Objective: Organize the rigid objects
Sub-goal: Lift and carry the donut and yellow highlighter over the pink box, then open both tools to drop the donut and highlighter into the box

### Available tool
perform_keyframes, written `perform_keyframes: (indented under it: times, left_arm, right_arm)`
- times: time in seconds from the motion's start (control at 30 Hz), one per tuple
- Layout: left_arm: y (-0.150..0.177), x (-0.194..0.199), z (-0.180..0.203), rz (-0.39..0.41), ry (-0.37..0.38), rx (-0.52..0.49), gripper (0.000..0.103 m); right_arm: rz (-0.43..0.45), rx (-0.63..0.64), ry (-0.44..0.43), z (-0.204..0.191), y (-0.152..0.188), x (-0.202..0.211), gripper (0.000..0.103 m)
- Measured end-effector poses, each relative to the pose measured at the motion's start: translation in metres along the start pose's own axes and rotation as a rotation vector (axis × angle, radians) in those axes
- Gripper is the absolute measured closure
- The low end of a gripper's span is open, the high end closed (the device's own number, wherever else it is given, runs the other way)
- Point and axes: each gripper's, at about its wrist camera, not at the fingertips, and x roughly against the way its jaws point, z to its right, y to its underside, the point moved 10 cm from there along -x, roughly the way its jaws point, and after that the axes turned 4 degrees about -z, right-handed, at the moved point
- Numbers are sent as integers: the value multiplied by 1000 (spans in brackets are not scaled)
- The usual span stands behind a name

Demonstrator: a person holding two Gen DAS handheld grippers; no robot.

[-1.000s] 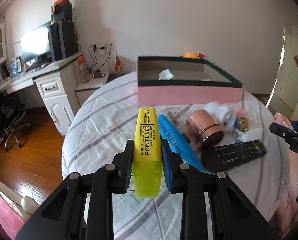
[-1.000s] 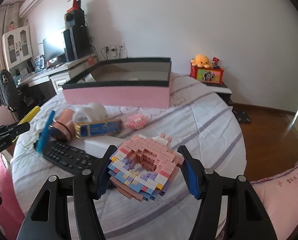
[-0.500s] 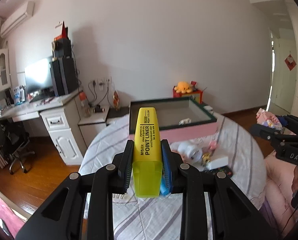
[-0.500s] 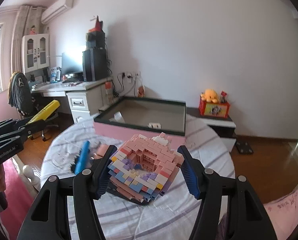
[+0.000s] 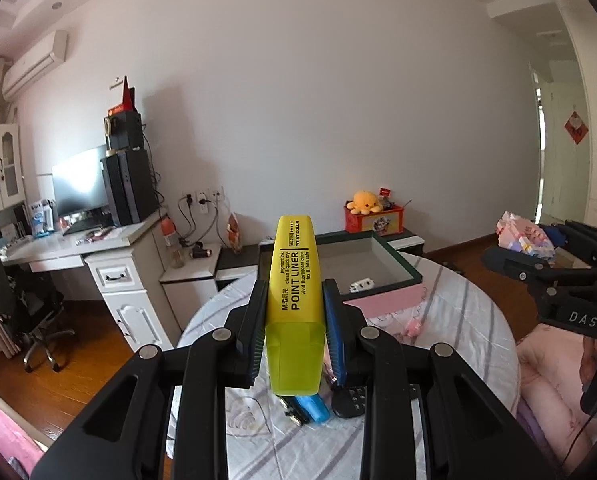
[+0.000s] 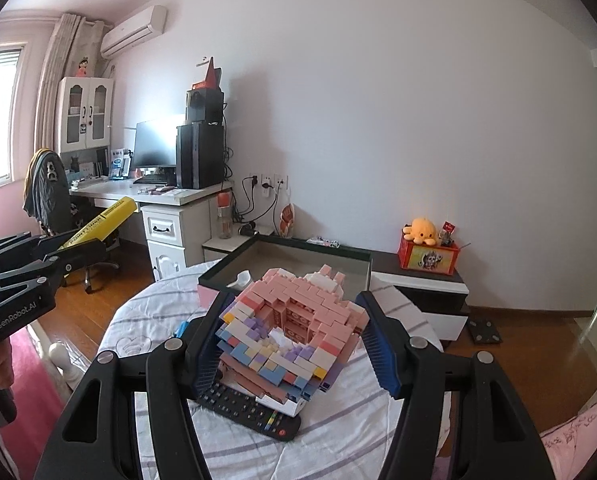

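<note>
Now you have both grippers raised well above the table (image 5: 458, 320): a second ago they were low over the clutter, and the views have since tilted up to take in the wall and the open box (image 5: 394, 264) from above. Both loads came up with you, so the pick-ups look done and the carry to the box is, by my reading, the step in hand.

Your left gripper (image 5: 294, 320) is pinching the highlighter (image 5: 294, 280) between its pads, cap end toward the camera, body pointing out toward the box. Your right gripper (image 6: 294, 340) is closed on the brick model (image 6: 290, 332); the left pad presses its side, and the right pad sits close against the other side, though actual contact there is hard to confirm.

The box sits at the far side of the table, pink-walled with a dark rim. Inside you can see a small white object (image 5: 361, 282) near the front wall in the left view, and a white rounded thing (image 6: 240, 279) at the left corner in the right view. Most of its floor looks bare, so there is room for both loads.

Left on the table are the remote (image 6: 254, 412), a blue item (image 5: 312, 406) and a small pink piece (image 5: 412, 326).
</note>
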Motion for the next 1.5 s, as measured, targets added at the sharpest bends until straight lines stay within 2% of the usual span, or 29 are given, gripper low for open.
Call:
perform_keyframes:
  times: [0.3, 0.5, 0.63, 0.8, 0.97, 1.17, 1.5]
  left_arm:
    - [-24, -46, -2, -16, -28, -29, 76]
    - [-41, -111, 6, -69, -3, -67, 76]
    - [-43, -168, 16, -138, 25, -106, 76]
    - [-27, -234, 31, -248, 67, -136, 76]
    - [-4, -280, 51, -337, 97, -172, 76]
    - [21, -308, 65, -405, 116, -201, 76]
    - [45, -322, 67, -469, 121, -201, 75]
  right_arm:
    - [-14, 21, -7, 12, -14, -37, 40]
    - [-52, 31, -11, 30, -22, -84, 40]
    - [-91, 39, -17, 43, -26, -123, 40]
    - [-175, 50, -31, 57, -20, -185, 40]
    - [-269, 48, -37, 67, 4, -236, 40]
    - [-341, 39, -31, 78, 31, -271, 40]
    - [-371, 52, -46, 76, 43, -283, 39]
